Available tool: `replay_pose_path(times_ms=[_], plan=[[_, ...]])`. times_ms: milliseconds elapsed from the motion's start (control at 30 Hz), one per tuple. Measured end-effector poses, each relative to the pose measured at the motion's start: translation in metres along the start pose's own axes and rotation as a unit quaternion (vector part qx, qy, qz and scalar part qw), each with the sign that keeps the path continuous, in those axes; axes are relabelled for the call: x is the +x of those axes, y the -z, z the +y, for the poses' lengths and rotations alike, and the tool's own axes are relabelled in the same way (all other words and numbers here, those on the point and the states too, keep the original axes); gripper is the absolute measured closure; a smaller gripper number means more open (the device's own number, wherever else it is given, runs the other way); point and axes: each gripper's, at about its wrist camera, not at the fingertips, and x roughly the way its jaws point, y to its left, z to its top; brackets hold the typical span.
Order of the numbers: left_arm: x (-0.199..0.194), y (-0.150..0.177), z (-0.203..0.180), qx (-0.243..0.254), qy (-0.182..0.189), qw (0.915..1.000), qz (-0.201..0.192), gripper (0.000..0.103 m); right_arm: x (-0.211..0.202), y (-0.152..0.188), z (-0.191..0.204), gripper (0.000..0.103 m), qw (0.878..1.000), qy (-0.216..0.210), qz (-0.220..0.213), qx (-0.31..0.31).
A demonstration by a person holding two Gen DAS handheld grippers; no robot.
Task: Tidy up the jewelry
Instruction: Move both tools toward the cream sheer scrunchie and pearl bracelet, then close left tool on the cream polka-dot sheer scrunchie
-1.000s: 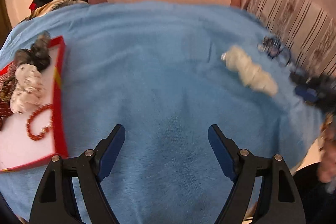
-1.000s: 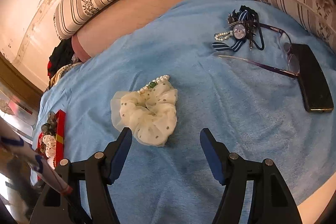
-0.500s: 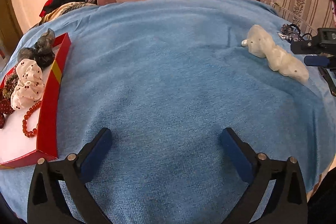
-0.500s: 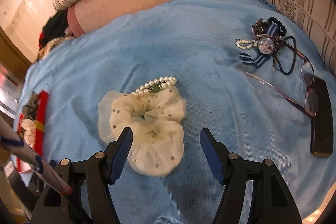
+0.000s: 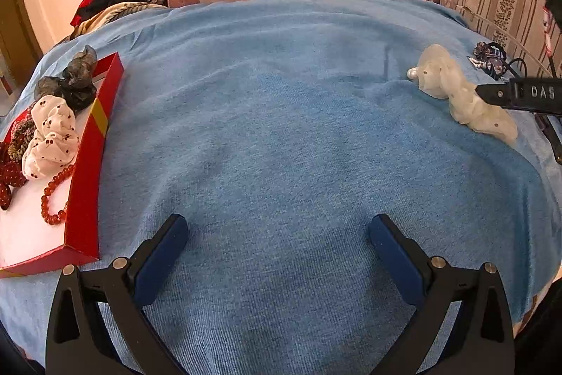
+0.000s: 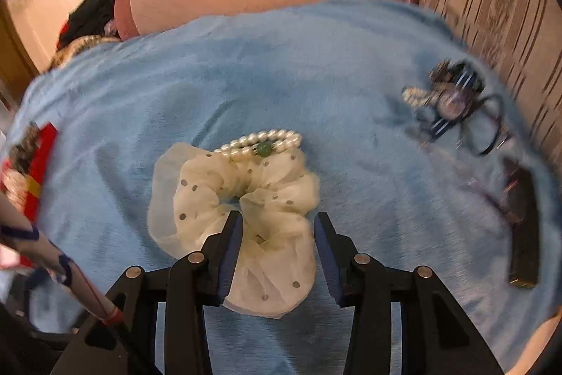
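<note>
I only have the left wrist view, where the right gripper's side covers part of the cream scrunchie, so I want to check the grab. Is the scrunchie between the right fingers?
Observer: Yes. In the right wrist view the right gripper is open, its fingers on either side of the near part of the cream scrunchie.
Operator: Anything against it that might come along?
Observer: A pearl bracelet with a green bead lies along the scrunchie's far edge, touching it.
Operator: What's further right?
Observer: A dark phone lies flat on the blue blanket, apart from the scrunchie.
</note>
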Motion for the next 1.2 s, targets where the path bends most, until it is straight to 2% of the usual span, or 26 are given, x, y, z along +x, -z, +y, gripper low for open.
replay_pose_path(times_ms=[67, 100, 233, 367, 500, 567, 600, 633, 700, 767, 833, 900, 1067, 1200], plan=[[-0.001, -0.001, -0.001, -0.003, -0.005, 1.0000, 0.003, 0.000, -0.005, 0.002, 0.003, 0.058, 0.999, 0.027, -0.015, -0.016], [-0.001, -0.002, -0.001, -0.005, -0.006, 1.0000, 0.005, 0.000, -0.008, 0.003, 0.002, 0.058, 1.000, 0.019, -0.016, -0.015], [-0.006, -0.009, -0.002, -0.012, 0.006, 0.9999, 0.005, 0.000, -0.010, 0.003, -0.021, 0.057, 0.999, -0.024, -0.010, 0.028], [-0.016, -0.018, -0.007, -0.008, 0.011, 0.9998, -0.011, 0.000, 0.002, 0.002, -0.039, 0.057, 0.993, -0.080, 0.017, 0.080], [-0.023, -0.025, -0.008, -0.010, 0.017, 0.9996, -0.020, 0.000, 0.015, 0.003, -0.029, 0.059, 0.987, -0.129, 0.044, 0.081], [-0.025, -0.027, -0.007, -0.010, 0.016, 0.9996, -0.023, 0.000, 0.011, 0.005, -0.011, 0.059, 0.983, -0.170, 0.044, 0.056], [-0.025, -0.028, -0.005, -0.011, 0.014, 0.9996, -0.024, 0.000, 0.008, 0.006, -0.002, 0.059, 0.976, -0.208, 0.045, 0.042], [-0.026, -0.029, -0.004, -0.013, 0.014, 0.9995, -0.025, 0.000, 0.004, 0.006, 0.006, 0.059, 0.964, -0.260, 0.047, 0.033], [-0.027, -0.031, 0.000, -0.020, 0.014, 0.9994, -0.024, 0.000, -0.011, 0.005, 0.016, 0.062, 0.948, -0.318, 0.031, 0.013], [-0.028, -0.033, 0.003, -0.025, 0.014, 0.9992, -0.027, 0.000, -0.033, 0.003, 0.019, 0.061, 0.954, -0.298, -0.019, -0.013], [-0.029, -0.037, 0.004, -0.026, 0.015, 0.9991, -0.030, 0.000, -0.036, 0.000, 0.013, 0.061, 0.960, -0.276, -0.032, -0.005], [-0.030, -0.044, 0.002, -0.023, 0.016, 0.9990, -0.034, 0.000, -0.033, -0.001, -0.002, 0.061, 0.964, -0.263, -0.033, 0.031], [-0.023, -0.072, -0.022, -0.003, 0.043, 0.9986, -0.031, 0.000, -0.017, -0.007, -0.032, 0.061, 0.980, -0.169, -0.021, 0.106], [-0.007, -0.098, -0.057, 0.017, 0.068, 0.9974, -0.020, 0.000, -0.006, -0.008, -0.055, 0.061, 0.973, -0.166, -0.006, 0.157]])
